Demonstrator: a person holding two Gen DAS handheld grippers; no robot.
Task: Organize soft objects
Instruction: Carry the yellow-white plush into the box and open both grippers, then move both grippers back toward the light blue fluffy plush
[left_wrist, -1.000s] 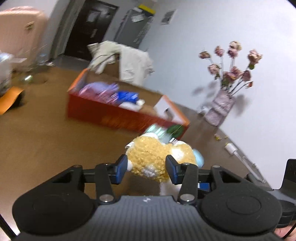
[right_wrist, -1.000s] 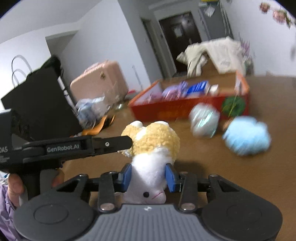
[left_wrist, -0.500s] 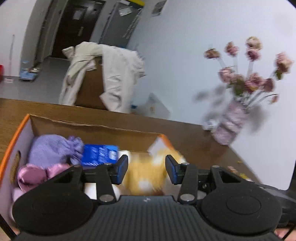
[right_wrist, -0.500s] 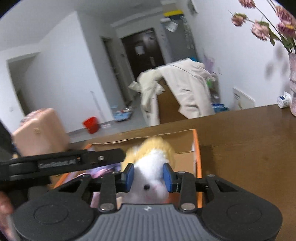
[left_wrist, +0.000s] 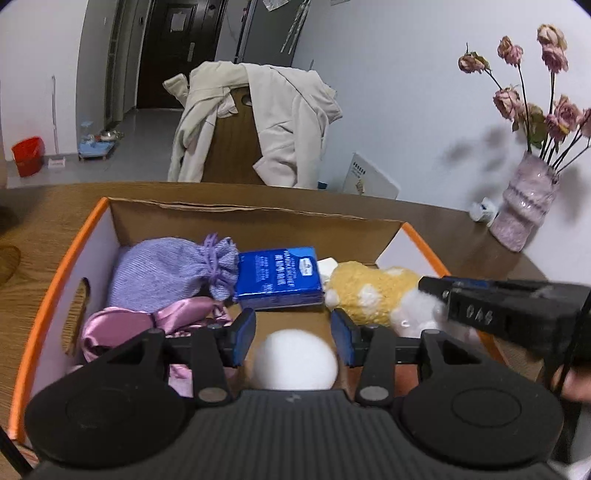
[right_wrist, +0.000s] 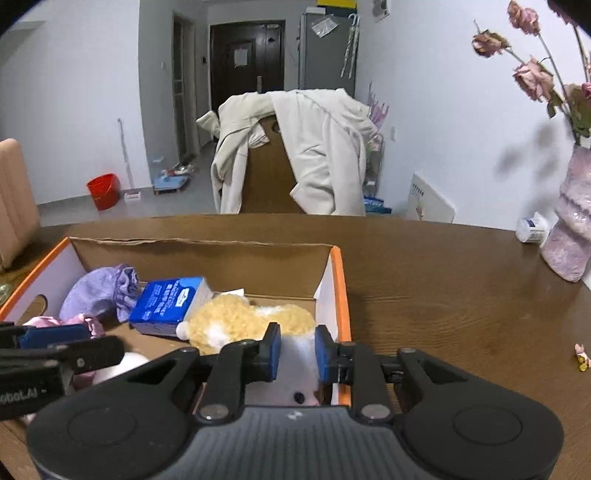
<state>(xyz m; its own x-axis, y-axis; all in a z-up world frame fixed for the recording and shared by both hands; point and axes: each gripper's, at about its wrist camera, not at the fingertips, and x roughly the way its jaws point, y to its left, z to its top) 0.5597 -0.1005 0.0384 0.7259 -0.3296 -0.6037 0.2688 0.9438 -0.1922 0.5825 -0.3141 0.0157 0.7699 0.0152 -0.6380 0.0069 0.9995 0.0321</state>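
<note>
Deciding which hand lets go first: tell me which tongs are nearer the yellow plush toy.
Right. The right tongs are closing on the yellow plush toy in the box; the left tongs sit beside it, above a white ball.

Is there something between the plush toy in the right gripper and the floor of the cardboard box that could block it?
Nothing visible blocks it. The plush toy is already inside the cardboard box, at its right end, beside the blue tissue pack. The right gripper, its jaws closing, pinches the toy's white part.
</note>
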